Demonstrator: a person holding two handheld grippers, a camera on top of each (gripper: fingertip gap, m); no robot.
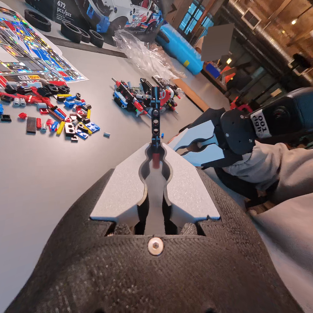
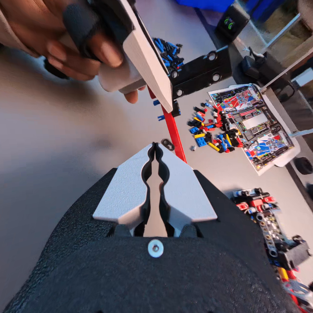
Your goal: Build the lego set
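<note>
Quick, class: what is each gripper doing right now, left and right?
Left gripper: closed on a black beam assembly with a red piece.
Right gripper: closed, holding nothing.

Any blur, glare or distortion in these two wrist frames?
Left wrist view: strong fisheye bend, sticker sheet glints, held black beam sharp. Right wrist view: hand at top left motion-blurred, partly built car smeared at the right edge, loose-parts pile crisp.

Four black tyres (image 1: 37, 20) — one sticker sheet (image 1: 30, 55).
</note>
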